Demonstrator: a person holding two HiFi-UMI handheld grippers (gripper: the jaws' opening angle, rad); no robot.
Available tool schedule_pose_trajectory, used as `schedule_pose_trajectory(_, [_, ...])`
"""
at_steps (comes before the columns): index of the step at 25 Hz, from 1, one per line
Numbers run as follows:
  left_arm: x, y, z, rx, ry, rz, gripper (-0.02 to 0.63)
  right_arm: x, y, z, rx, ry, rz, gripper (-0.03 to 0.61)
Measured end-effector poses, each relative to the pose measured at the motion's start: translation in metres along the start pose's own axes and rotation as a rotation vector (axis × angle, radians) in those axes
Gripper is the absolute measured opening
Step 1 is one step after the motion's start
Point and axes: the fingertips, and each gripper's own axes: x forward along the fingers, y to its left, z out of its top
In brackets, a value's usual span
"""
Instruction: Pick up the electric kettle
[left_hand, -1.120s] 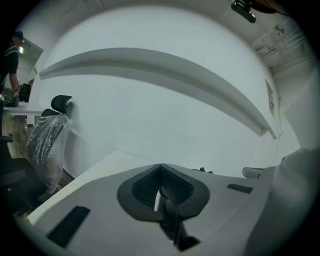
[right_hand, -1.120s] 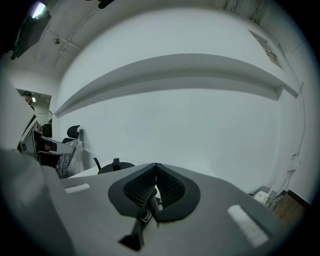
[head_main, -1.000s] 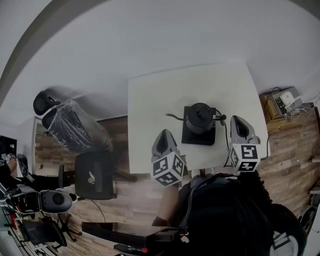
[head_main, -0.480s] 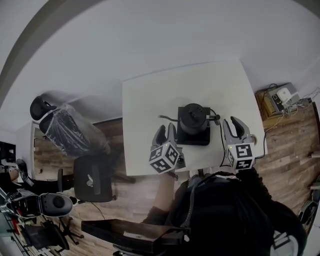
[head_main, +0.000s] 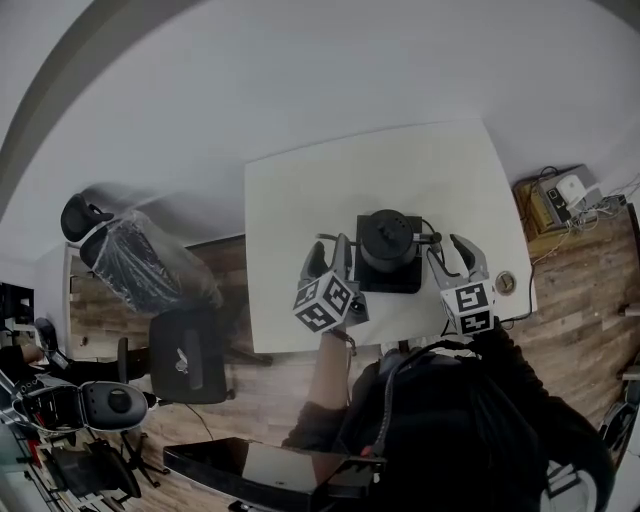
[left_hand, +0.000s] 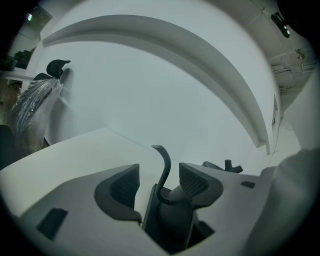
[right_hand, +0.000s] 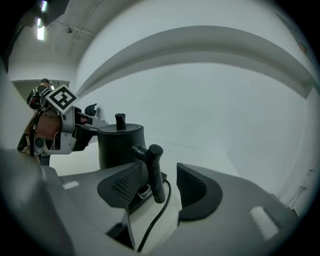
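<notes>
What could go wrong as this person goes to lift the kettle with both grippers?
The left gripper, jaws opening, straddles the thin curved spout; a squeeze there might slip or tip the kettle.
The right gripper, jaws opening, flanks the handle without pressing it; lifting now would likely leave the kettle behind.
The cord runs beneath the right gripper and could snag.
</notes>
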Motion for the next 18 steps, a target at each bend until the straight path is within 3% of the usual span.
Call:
schedule_pose_trajectory(9, [0.017,-0.007,0.004,0.030,0.027,-0.027,0.235,0.023,0.007,-0.008,-0.018,0.057,0.029,0.189])
schedule_pose_trajectory(18, [0.029,-0.010,-0.005,0.022,0.084,-0.060,0.235,0.032,-0.001,-0.019,-0.014,0.099,-0.010,0.187])
